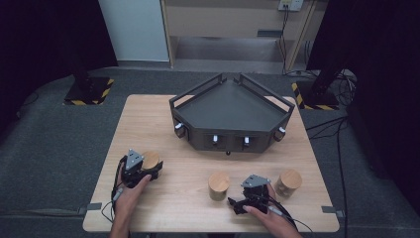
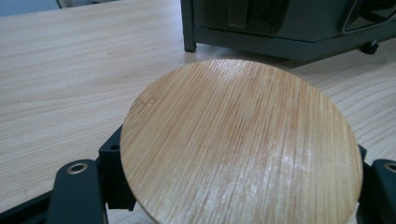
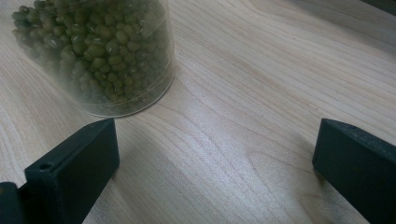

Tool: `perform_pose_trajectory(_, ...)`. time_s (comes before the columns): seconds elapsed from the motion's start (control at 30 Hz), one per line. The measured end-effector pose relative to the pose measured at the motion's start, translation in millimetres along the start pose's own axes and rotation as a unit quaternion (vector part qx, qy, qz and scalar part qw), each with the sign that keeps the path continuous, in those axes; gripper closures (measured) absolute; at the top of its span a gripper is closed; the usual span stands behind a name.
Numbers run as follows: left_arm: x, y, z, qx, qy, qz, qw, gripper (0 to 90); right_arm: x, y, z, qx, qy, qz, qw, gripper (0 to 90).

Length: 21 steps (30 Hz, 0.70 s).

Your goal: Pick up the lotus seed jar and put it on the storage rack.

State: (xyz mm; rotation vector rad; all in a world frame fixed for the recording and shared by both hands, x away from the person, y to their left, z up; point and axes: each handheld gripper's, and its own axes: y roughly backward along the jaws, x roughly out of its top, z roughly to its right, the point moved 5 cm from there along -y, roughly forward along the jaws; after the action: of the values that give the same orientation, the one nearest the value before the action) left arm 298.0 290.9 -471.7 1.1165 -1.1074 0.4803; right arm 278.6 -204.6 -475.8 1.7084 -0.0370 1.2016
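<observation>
- Three wood-lidded jars stand on the table (image 1: 163, 208), in front of the dark tray (image 1: 230, 106).
- Left gripper (image 1: 148, 171) is clamped on the left jar (image 1: 150, 159), near the table's left edge.
- Right gripper (image 1: 236, 204) rests with jaws wide apart, holding nothing.
- Middle jar (image 1: 218, 184) sits just beside it; the beans inside look like mung, probably.
- Right jar (image 1: 288, 181) stands apart, with bare wood between.

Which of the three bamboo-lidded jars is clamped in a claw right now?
The leftmost bamboo-lidded jar, held by the left claw; the other two stand free.
</observation>
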Motion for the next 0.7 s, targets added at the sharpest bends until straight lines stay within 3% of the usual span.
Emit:
perform_pose_trajectory(0.37,20.6,19.0,-4.8,-0.035,-0.028,0.014,0.9989,24.2,0.0,0.0,0.0,0.0,0.0,0.0,1.0,0.6)
perform_pose_trajectory(0.7,36.8,19.7,-5.9,-0.063,-0.057,0.008,0.9964,24.2,0.0,0.0,0.0,0.0,0.0,0.0,1.0,0.6)
